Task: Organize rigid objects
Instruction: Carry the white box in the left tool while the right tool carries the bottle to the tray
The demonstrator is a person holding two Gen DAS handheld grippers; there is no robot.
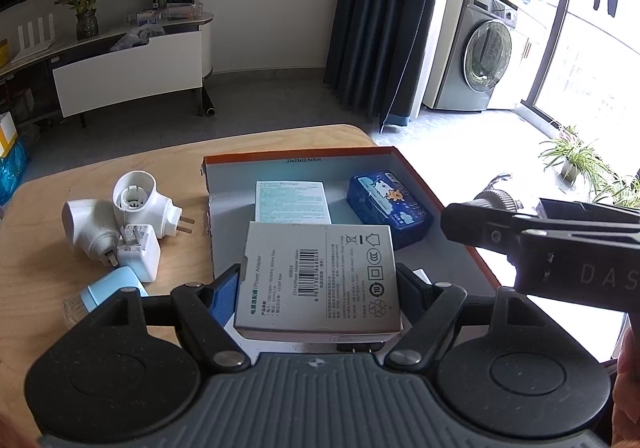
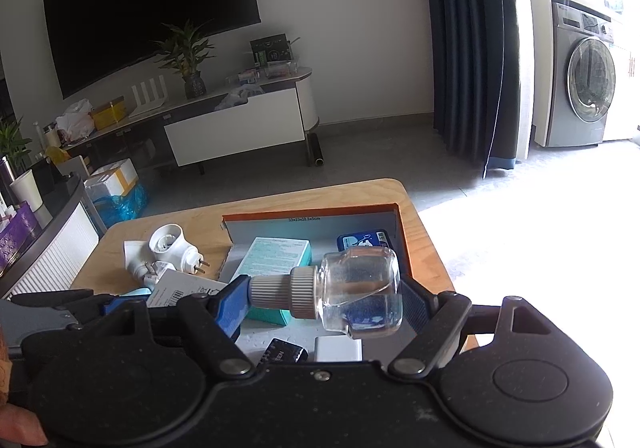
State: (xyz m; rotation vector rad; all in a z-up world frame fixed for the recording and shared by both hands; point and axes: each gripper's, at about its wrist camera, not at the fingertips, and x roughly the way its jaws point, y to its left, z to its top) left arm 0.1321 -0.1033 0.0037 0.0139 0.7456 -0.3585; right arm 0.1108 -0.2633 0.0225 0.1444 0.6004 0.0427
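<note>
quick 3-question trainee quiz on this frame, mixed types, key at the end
1. True or false: the left gripper holds the grey power adapter box in its jaws.
2. The right gripper holds: A) clear bottle B) blue tissue pack C) white plug
3. Where do the white plug adapters lie: in the orange-edged tray or on the table beside it?

Key: 1 true; 2 A, the clear bottle; 3 on the table.
</note>
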